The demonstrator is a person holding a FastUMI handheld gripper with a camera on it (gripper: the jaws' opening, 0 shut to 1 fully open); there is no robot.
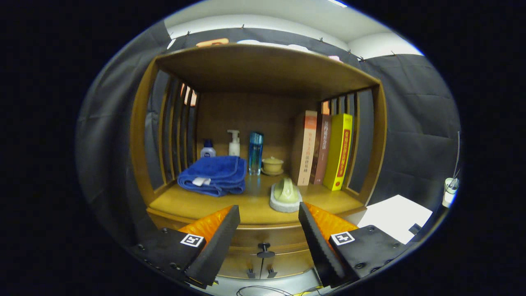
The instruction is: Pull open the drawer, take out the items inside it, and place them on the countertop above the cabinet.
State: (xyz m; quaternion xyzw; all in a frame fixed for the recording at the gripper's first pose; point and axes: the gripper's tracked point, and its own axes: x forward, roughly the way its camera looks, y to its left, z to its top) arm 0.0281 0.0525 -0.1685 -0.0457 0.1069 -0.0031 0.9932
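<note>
Drawer sits closed beneath the countertop, its long front running side to side and facing the gripper, with a dark knob between the spread fingers, which hold nothing. On the wooden countertop lie a folded blue towel, bottles, a small lidded cup, three upright books and a green piece on a pale pad. Bare wood remains along the front edge, between the slatted sides.
</note>
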